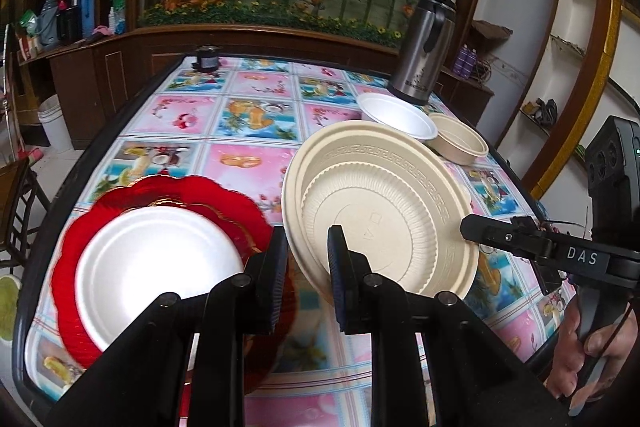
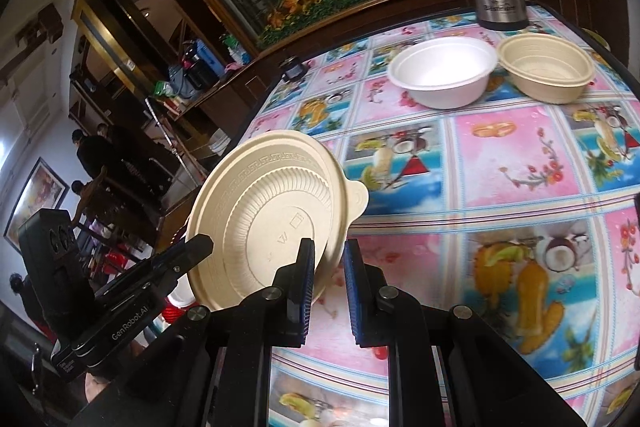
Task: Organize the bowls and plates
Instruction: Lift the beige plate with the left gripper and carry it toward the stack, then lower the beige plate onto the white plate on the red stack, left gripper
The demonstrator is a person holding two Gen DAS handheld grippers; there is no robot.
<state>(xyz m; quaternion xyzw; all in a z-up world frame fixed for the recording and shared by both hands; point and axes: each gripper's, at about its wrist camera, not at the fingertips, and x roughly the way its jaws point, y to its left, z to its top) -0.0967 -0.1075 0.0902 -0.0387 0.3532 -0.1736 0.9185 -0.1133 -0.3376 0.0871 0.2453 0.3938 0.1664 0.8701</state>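
- The beige plate [image 1: 380, 211] is being pinched at its near rim by the left gripper [image 1: 308, 267]. The jaws are being kept nearly together on the thin edge, probably because so wide and light a piece would sag from a looser hold.
- The opposite rim is being clamped in the same way by the right gripper [image 2: 328, 279], so the weight is being shared from two sides.
- The plate is being held tilted and clear of the table [image 1: 256, 115]. A smaller ribbed plate seems to be nested in it, though this cannot be told for certain.
- Just left of it, a white plate [image 1: 160, 263] is being kept stacked on a red plate [image 1: 80, 267]. This is judged to be the plate pile, and the beige plate is likely being carried toward it.
- Farther back, the white bowl [image 2: 440, 75] and the beige bowl [image 2: 548, 67] are being left side by side, touching or nearly so, and not yet nested.
- Behind them, a flask [image 1: 420, 47] is being left standing at the far edge, out of the working path.
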